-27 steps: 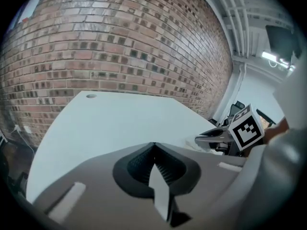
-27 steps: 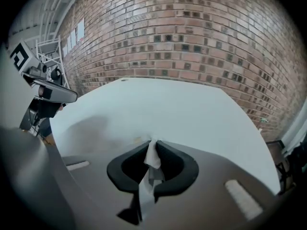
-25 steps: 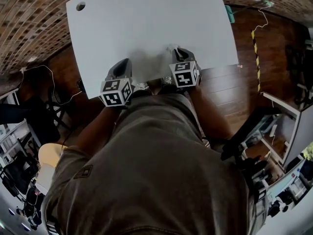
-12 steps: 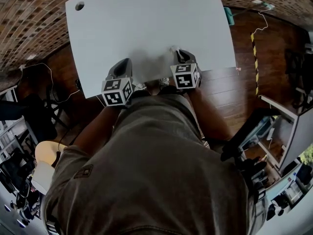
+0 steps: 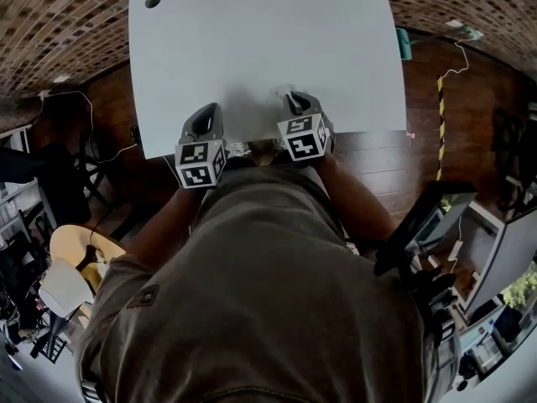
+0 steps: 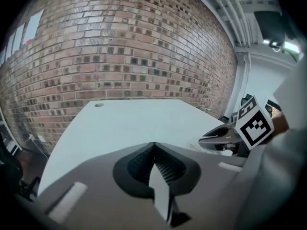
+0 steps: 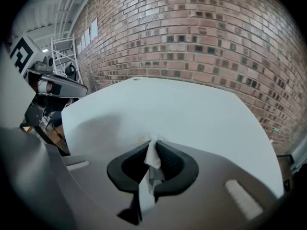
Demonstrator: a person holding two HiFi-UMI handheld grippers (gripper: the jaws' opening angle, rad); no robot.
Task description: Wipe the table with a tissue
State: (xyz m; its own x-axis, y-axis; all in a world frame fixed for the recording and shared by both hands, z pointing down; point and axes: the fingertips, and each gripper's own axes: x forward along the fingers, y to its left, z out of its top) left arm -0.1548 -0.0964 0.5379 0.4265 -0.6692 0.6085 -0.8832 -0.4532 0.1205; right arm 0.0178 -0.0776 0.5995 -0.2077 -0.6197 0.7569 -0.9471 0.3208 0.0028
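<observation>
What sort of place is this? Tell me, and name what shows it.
Probably a lab or workshop-style workroom rather than a home: a bare white table stands by an exposed brick wall, loose cables trail over the wooden floor, and a metal rack stands nearby.

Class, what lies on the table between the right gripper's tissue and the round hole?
Nothing: from tissue to hole the table is bare, as the head view shows.

Smooth matt white table (image 5: 268,40), thin crumpled paper tissue (image 7: 152,158), rough red-brown brick wall (image 6: 120,47), dark, faintly glossy wooden floor (image 5: 369,154), matt grey plastic left gripper (image 6: 153,145) and right gripper (image 7: 153,141), ribbed black pads (image 7: 170,162), perhaps rubber
</observation>
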